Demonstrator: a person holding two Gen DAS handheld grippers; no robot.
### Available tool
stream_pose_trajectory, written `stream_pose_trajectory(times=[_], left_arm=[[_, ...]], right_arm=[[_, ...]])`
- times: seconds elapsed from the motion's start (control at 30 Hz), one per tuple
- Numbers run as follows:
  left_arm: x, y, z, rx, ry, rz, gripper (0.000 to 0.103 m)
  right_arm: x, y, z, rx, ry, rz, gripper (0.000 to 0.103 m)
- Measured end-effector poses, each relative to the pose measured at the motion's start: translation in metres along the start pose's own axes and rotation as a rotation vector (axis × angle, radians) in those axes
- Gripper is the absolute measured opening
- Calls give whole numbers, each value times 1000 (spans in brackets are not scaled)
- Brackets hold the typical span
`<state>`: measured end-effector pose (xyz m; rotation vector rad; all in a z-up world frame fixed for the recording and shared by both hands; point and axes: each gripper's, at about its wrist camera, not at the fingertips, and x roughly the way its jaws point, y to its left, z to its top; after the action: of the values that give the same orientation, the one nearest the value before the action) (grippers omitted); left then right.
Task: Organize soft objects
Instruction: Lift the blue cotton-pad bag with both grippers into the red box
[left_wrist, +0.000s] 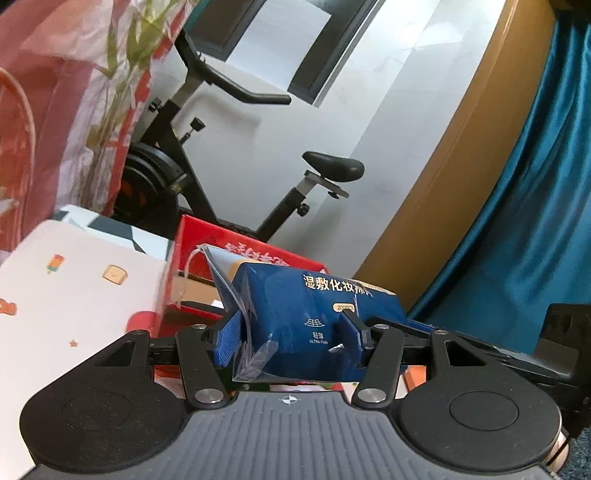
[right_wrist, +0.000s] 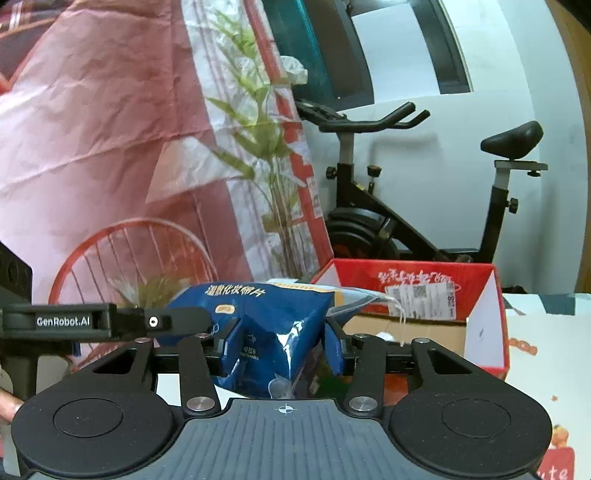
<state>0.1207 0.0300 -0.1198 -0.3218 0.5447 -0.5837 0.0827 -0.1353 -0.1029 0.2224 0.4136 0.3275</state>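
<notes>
Both tongs pinch one blue soft pack (left_wrist: 310, 314) of cotton pads, held up off the bench (left_wrist: 74, 288) — not resting on it. The left tongs (left_wrist: 291, 332) press their blue pads into the pack's near end, denting the wrapper on both sides. The right tongs (right_wrist: 280, 343) squeeze the same pack (right_wrist: 266, 325) from the other side, crumpling its film. The pack's long axis runs away from the left tongs towards the open red box (right_wrist: 417, 295) at the bench's far edge, its printed face turned up. An exercise bike (right_wrist: 424, 206) stands behind.
</notes>
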Motion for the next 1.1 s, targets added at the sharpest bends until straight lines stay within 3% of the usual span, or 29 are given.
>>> stream_pose_trajectory(times=[0.47,0.7,0.8,0.9,1.1], left_arm=[[86,31,62,-74,66,-59,59],[138,34,83,-33,81,-16,59],[163,41,86,-38,126,7,59],[191,49,83,-29,201,53,59],[226,67,62,-49,341,82,59]], right_arm=[[71,-63,52,25,71,-33,42],[116,-101,77,19,88,-58,41],[137,-117,80,18,100,-69,41],[162,-137,76,53,156,-82,40],[212,-165,46,121,354,-124,37]])
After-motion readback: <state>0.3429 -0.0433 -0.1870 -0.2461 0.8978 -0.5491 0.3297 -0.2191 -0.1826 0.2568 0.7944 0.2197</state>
